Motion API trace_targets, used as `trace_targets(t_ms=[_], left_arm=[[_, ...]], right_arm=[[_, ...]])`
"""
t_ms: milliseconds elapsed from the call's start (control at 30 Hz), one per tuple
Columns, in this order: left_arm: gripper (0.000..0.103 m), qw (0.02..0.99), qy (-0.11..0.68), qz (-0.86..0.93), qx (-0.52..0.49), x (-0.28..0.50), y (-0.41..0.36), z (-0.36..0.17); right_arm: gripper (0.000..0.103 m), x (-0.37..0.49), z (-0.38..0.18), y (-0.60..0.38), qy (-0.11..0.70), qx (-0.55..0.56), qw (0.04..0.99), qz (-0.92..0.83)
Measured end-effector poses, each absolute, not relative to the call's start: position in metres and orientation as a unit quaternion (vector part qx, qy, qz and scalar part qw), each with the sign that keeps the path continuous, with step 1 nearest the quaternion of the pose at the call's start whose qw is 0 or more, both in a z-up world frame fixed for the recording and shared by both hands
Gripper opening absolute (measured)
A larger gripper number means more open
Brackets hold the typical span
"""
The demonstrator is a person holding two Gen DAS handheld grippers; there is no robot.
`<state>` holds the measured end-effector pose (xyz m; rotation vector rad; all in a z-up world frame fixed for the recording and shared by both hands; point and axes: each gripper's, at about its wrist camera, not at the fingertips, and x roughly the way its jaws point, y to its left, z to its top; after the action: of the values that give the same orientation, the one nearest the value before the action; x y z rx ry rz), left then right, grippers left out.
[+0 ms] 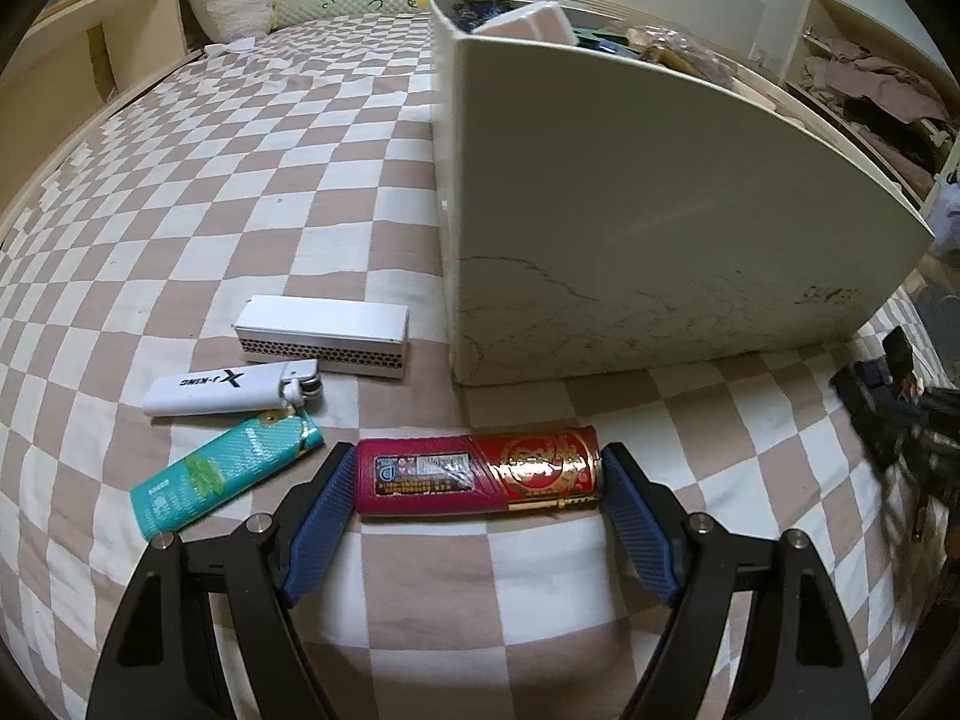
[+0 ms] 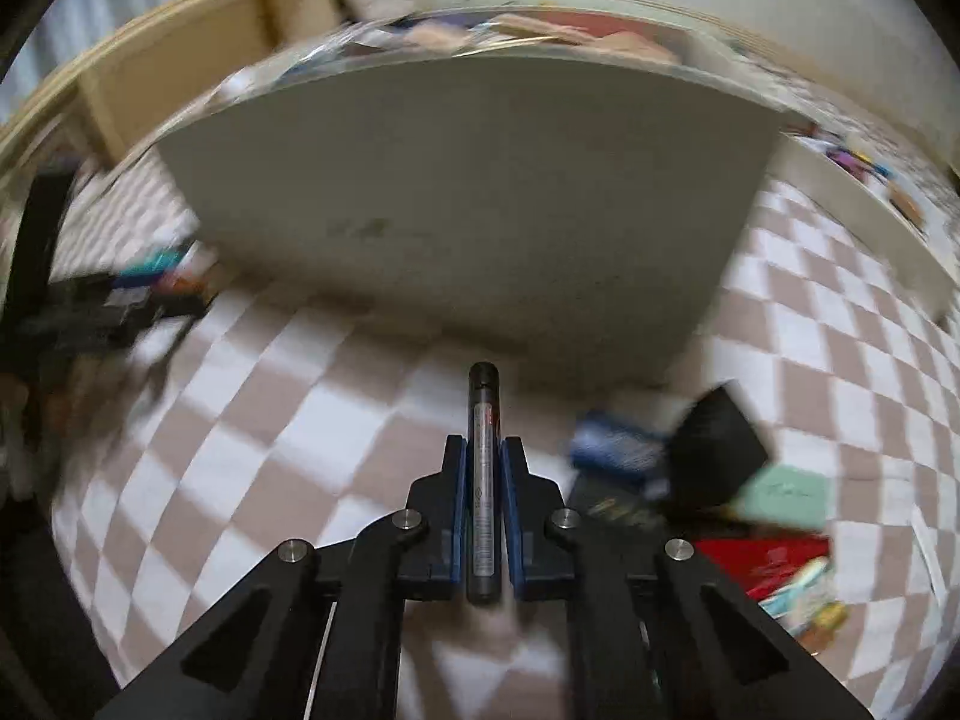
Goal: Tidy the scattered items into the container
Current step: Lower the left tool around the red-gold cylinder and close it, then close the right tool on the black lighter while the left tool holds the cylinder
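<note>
Two grippers are at work on a checked bedsheet (image 1: 180,192), each addressing one item in front of the white container (image 1: 660,228).

The left gripper (image 1: 477,471) stands spread wide, one blue pad at each end of the red and gold pack (image 1: 480,474). The pads sit at or just off the pack's ends; contact cannot be confirmed from this view. Straddling the pack along its length suits an end-to-end pinch, since the pack lies crosswise to the fingers. The pack is a rounded-edge box, magenta with a printed label on one half, glossy red with gold ornament on the other. It rests flat on the sheet, just in front of the container's near wall.

Left of it lie a teal packet (image 1: 225,474), a white lighter (image 1: 234,390) and a white matchbox (image 1: 324,339), close together and not yet collected.

The right gripper (image 2: 483,468) is clamped on a dark pen (image 2: 483,480), held lengthwise between the pads with its tip pointing at the container (image 2: 468,192). This alignment probably favours a straight carry over the rim. Heavy blur obscures the objects to the right.
</note>
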<state>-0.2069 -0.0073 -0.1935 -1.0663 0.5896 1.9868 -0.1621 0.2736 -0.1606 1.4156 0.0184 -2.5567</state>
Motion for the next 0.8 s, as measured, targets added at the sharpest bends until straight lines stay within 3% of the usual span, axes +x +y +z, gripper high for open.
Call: trace_targets(t_ms=[233,400,433,500,533,567,800], left_arm=[[0.081,0.399,0.237,0.781,-0.417,-0.200,-0.007,-0.193],[0.081,0.401,0.239,0.780,-0.416,-0.194,-0.007,-0.191],[0.081,0.401,0.239,0.780,-0.416,-0.193,-0.007,-0.191],[0.081,0.401,0.238,0.780,-0.416,-0.194,-0.007,-0.191],[0.081,0.402,0.239,0.780,-0.416,-0.196,-0.007,-0.192],[0.081,0.401,0.239,0.780,-0.416,-0.198,-0.007,-0.193],[0.081,0.403,0.238,0.779,-0.416,-0.198,-0.015,-0.197]], right_arm=[[0.012,-0.131,-0.158,0.228,0.036,0.482,0.240,-0.842],[0.015,-0.113,-0.157,0.222,0.085,0.476,0.231,-0.844],[0.021,-0.111,-0.156,0.226,0.084,0.476,0.222,-0.847],[0.044,-0.108,-0.153,0.233,0.084,0.473,0.202,-0.853],[0.067,-0.107,-0.150,0.238,0.083,0.470,0.192,-0.857],[0.075,-0.106,-0.149,0.241,0.082,0.468,0.183,-0.861],[0.075,-0.114,-0.146,0.259,0.115,0.479,0.138,-0.859]])
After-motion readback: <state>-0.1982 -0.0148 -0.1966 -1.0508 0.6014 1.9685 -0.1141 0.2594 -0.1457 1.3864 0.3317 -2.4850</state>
